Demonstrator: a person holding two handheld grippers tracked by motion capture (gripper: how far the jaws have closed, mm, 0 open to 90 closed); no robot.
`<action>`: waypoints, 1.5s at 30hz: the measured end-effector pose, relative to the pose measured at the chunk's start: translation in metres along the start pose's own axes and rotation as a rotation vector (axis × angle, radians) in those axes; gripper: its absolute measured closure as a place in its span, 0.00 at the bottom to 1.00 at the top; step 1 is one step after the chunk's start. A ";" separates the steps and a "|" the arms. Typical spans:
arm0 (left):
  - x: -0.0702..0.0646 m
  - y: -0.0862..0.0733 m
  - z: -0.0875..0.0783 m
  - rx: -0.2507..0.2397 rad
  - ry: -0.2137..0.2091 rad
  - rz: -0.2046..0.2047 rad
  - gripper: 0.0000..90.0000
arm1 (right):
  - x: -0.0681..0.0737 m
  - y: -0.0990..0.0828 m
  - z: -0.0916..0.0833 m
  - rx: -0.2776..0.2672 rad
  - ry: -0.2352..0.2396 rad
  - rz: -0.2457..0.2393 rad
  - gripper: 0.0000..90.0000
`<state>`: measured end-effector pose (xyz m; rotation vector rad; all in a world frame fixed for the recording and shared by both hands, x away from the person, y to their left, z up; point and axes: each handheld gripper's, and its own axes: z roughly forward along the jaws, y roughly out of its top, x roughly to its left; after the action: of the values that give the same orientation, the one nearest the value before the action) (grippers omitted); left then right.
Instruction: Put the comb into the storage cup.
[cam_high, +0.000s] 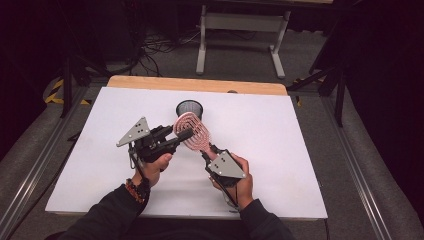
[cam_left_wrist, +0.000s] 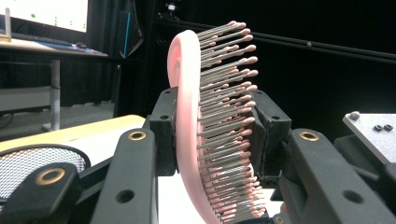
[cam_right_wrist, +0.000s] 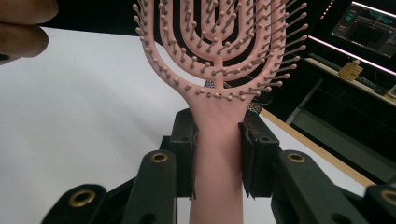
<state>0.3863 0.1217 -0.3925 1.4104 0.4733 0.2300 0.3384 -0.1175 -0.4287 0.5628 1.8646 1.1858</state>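
Note:
A pink vented hairbrush (cam_high: 191, 131) is held up over the white board between both grippers. My right gripper (cam_high: 206, 150) is shut on its handle (cam_right_wrist: 217, 154), one pad on each side, below the head (cam_right_wrist: 215, 100). My left gripper (cam_high: 185, 134) comes in from the left and is shut on the brush head (cam_left_wrist: 187, 116). One pad (cam_left_wrist: 163, 126) lies on the pink back and the other pad (cam_left_wrist: 267, 135) presses the bristle tips. In the left gripper view the head stands edge-on, bristles pointing right.
A black mesh cup (cam_high: 189, 107) stands just behind the brush, also low at the left as mesh cup (cam_left_wrist: 28, 163). The white board (cam_high: 280, 150) covers a wooden table (cam_high: 200, 84). A white table frame (cam_high: 240, 30) stands on the floor beyond.

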 end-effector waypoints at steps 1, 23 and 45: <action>0.000 0.000 0.000 0.000 0.000 0.000 0.68 | 0.000 0.000 0.000 0.000 0.000 0.002 0.77; -0.005 0.010 -0.006 0.044 0.012 0.128 0.71 | 0.008 0.001 0.004 -0.020 0.106 0.024 0.59; 0.005 0.020 -0.026 0.040 0.077 0.172 0.71 | -0.010 0.004 -0.009 -0.030 0.091 0.031 0.35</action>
<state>0.3812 0.1498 -0.3757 1.4872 0.4217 0.4169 0.3360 -0.1275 -0.4196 0.5306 1.9170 1.2771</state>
